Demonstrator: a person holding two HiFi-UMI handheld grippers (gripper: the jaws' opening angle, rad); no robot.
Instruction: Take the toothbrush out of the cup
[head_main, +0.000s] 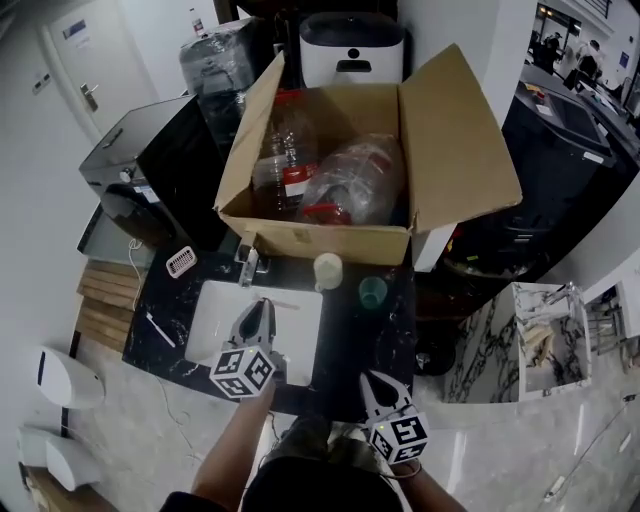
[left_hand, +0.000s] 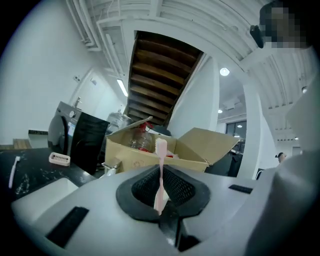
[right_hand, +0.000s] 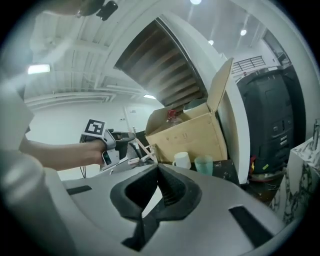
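A large open brown cardboard box (head_main: 330, 240) of clear plastic bottles fills the back of a black marble-patterned counter (head_main: 350, 350), leaving only a narrow working strip in front; a white rectangular sink (head_main: 212, 312) is sunk into that strip at the left. The left gripper (head_main: 258, 318) hangs over the sink, its jaws pressed together on the handle of a slim pale-pink plastic toothbrush (left_hand: 161, 170); the brush stands nearly upright with the bristle head on top, a grip low on the handle that likely keeps the bristles clear of the pads. The right gripper (head_main: 377, 383) is held back at the counter's near edge with its jaws closed on nothing, apparently kept out of the way as the left one does the work. A small white cup (head_main: 328, 270) and a translucent green plastic cup (head_main: 373, 292) sit side by side just before the box, well apart from the brush; which of them held it cannot be told. With the toothbrush free of both cups, the removal looks done; only setting it down seems left.
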